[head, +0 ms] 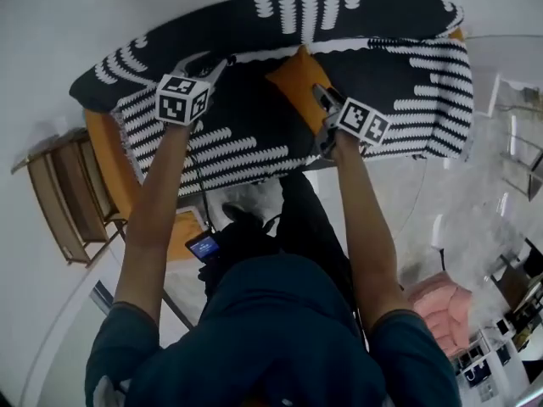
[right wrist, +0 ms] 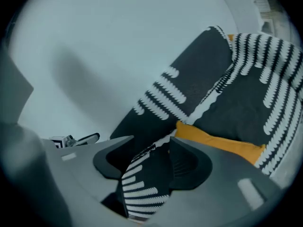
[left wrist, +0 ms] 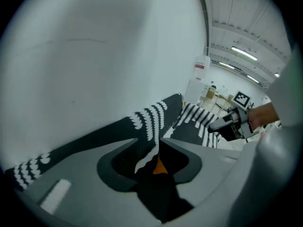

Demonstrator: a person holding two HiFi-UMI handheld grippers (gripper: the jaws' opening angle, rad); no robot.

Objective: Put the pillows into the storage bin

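3 black pillows with white dashed stripes lie packed together in the orange bin (head: 114, 172), whose wall shows at their left, near edge and far right corner. The back pillow (head: 254, 19) runs along the far side, the right pillow (head: 416, 83) lies beside it, and the middle pillow (head: 237, 142) sits nearest the person. An orange strip (head: 297, 79) shows between the middle and right pillows; I cannot tell whether it belongs to the bin.

The left gripper (head: 204, 64) has its fingers closed on the middle pillow's far edge, a white wavy seam pinched at the tips. The right gripper (head: 325, 98) is at the same pillow's right corner; its fingers stand apart, with striped fabric lying loose between them.

Each gripper carries a cube (head: 181, 98) printed with black and white square markers. In the left gripper view, a white post behind bears a red and white label (left wrist: 200, 66), too small to read. A wooden rack (head: 64, 193) stands left of the bin.
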